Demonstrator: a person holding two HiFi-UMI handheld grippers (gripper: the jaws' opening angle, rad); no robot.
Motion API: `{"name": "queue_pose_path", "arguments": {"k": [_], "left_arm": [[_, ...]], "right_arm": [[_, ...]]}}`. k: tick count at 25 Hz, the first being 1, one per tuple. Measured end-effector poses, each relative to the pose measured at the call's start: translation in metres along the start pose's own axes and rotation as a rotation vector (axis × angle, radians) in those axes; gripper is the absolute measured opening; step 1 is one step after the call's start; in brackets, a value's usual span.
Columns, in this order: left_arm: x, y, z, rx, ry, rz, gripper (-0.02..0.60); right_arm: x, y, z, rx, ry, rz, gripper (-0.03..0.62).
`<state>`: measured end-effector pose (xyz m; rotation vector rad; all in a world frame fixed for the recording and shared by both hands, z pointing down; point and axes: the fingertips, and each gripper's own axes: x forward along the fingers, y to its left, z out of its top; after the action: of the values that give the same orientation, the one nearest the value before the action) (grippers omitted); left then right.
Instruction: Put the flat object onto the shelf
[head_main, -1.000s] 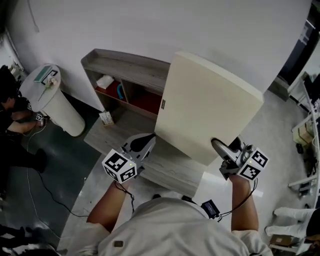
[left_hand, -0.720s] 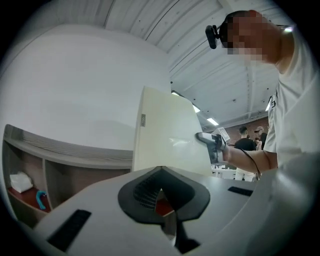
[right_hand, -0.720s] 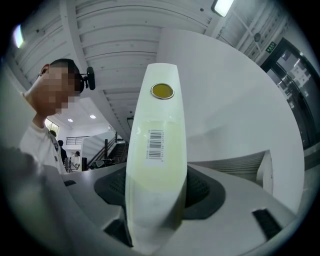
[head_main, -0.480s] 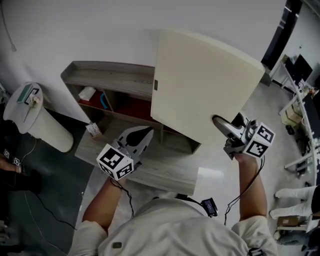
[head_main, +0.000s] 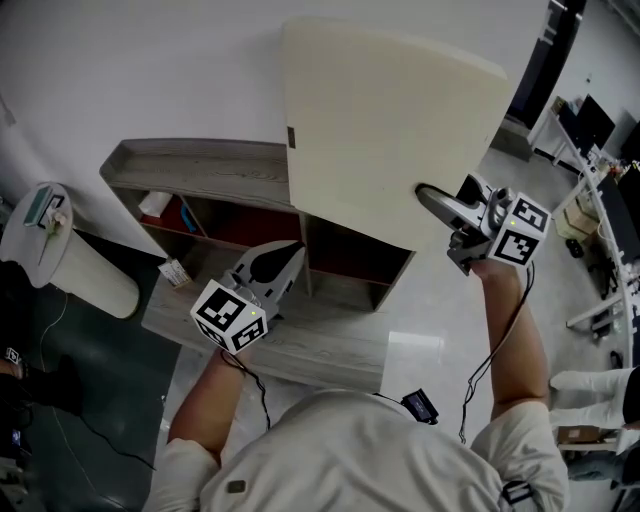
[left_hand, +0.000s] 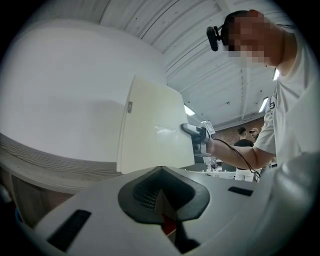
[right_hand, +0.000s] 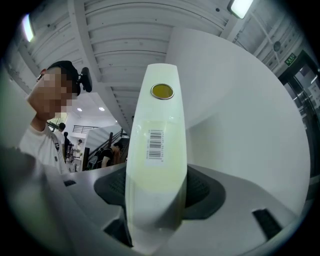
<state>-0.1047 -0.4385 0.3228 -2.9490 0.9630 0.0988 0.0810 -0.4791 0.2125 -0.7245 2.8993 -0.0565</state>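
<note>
Nearest me, my left hand-held gripper (head_main: 290, 255) has its jaws together and empty, in front of the shelf (head_main: 200, 165). My right hand-held gripper (head_main: 432, 198) is clamped on the edge of the cream flat board (head_main: 390, 130). The board is upright in the air above the shelf's top, with the white wall (head_main: 150, 60) behind it.

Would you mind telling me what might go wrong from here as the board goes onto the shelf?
1. Only the right gripper holds the board, by one edge; the left gripper is shut and off it, so the board may swing or slip out.
2. The board looks wider than the shelf is deep, so it may overhang and tip off, or knock the wall behind.
</note>
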Motion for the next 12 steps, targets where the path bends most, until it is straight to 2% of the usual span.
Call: {"name": "queue_pose_path", "arguments": {"k": [6, 12], "left_arm": [[0.025, 0.008, 0.001, 0.003, -0.006, 0.009, 0.015], [0.047, 0.023, -0.007, -0.006, 0.012, 0.030, 0.015]], "right_arm": [[0.009, -0.030, 0.007, -0.015, -0.008, 0.037, 0.284], [0.020, -0.061, -0.006, -0.013, 0.011, 0.069, 0.284]]}}
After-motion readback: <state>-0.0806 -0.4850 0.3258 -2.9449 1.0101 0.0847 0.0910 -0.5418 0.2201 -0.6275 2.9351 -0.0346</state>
